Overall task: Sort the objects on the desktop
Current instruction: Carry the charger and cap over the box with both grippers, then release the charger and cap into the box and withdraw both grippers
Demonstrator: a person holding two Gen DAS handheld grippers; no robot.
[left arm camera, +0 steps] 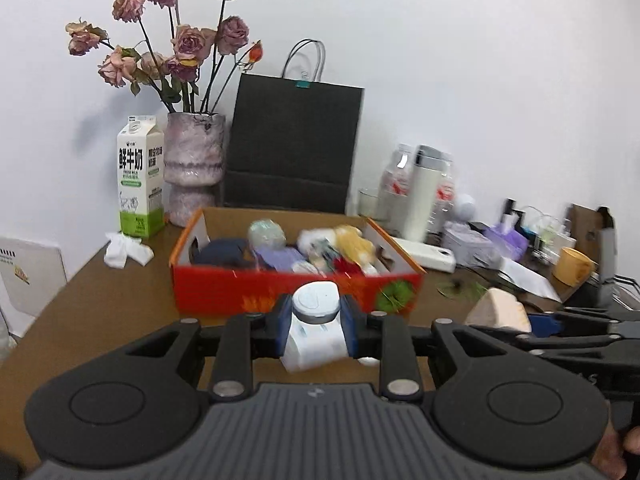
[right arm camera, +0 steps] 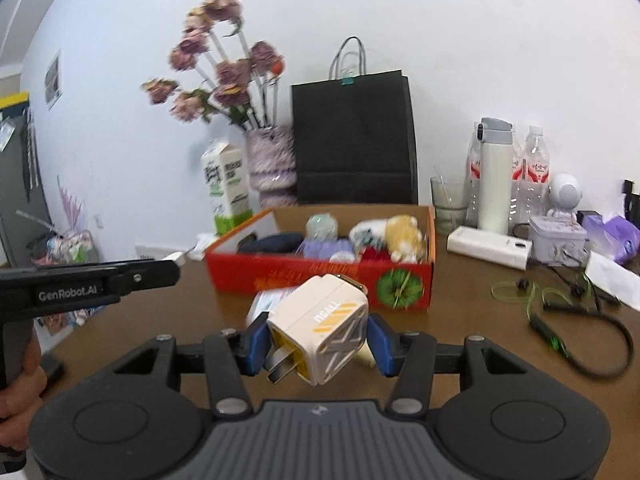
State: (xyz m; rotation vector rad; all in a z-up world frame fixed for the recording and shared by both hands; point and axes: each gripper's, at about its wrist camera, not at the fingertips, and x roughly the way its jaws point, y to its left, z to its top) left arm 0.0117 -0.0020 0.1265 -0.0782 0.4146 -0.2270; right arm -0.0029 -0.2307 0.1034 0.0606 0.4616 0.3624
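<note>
Left gripper [left arm camera: 316, 330] clamps a white grey-capped bottle [left arm camera: 314, 320], label blurred; only right view shows right gripper [right arm camera: 318, 342] pinching a cream cube charger [right arm camera: 320, 332].

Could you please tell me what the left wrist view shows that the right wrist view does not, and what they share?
Only the left wrist view shows the left gripper shut on a small white bottle, plus a yellow mug.
Only the right wrist view shows the right gripper shut on a cream charger plug, plus green earphones.
Both show the red box of sorted items, the black paper bag, the milk carton and the flower vase.
</note>
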